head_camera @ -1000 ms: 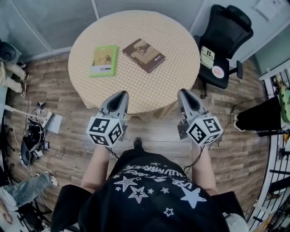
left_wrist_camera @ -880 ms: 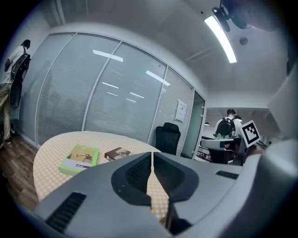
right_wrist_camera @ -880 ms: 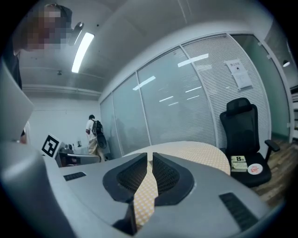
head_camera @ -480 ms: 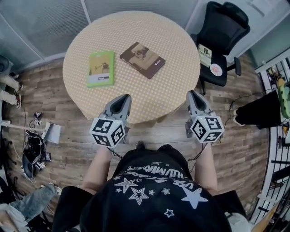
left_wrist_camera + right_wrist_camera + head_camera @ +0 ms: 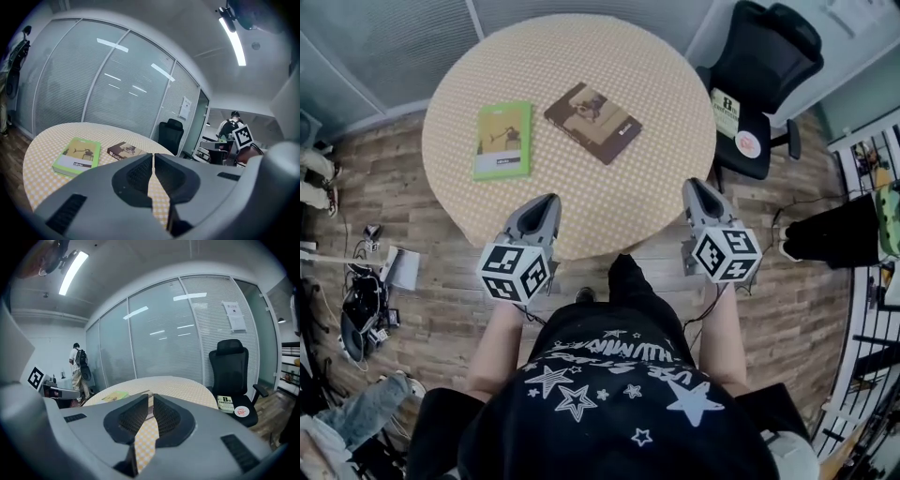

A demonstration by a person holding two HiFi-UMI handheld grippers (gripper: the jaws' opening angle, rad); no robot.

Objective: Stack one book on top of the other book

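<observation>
You hold both grippers at the near edge of the round table (image 5: 609,56), one on each side of your body, both aimed across the checked cloth. Your left gripper (image 5: 546,202) is clenched: in the left gripper view its jaws meet along their whole length, with nothing between them. Your right gripper (image 5: 696,185) is all but clenched too. Its own view shows only a thin slit between the jaws, with tablecloth visible through it and nothing gripped.

Neither book is touched. The green book (image 5: 503,140) lies flat on the left half of the table, ahead of your left gripper and well apart from it. The brown book (image 5: 592,122) lies flat just to its right, near the middle of the table and turned at an angle, with a strip of bare cloth between the two. The books sit side by side, not stacked.

A black office chair (image 5: 764,75) stands off the table's right side with a couple of small printed items on its seat. Beneath you is wood-plank floor.
</observation>
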